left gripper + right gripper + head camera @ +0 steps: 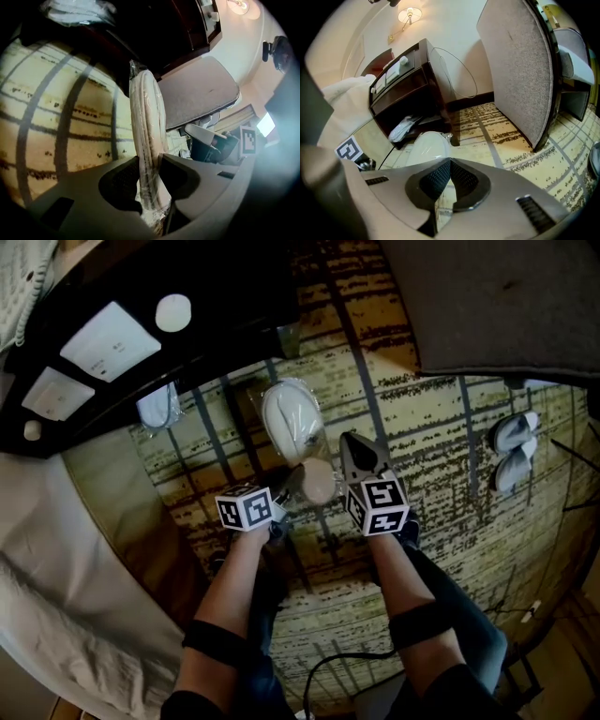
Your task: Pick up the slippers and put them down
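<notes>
left hand-held gripper [151,161]: i pinch the wrapped slippers [147,112] edge-on, above the carpet [56,117]
right hand-held gripper [450,163]: jaws pressed together
white slipper pack [291,418]: on the carpet, near the nightstand [216,306]

In your head view the slipper pack [319,482] in your left gripper [292,482] is only a tan blur. In the left gripper view its lower end vanishes behind the fingers [201,176]. Whether your right gripper [450,163] pinches clear wrap [436,208] cannot be told. The far slippers [514,448] at three o'clock are too small to detail.
</notes>
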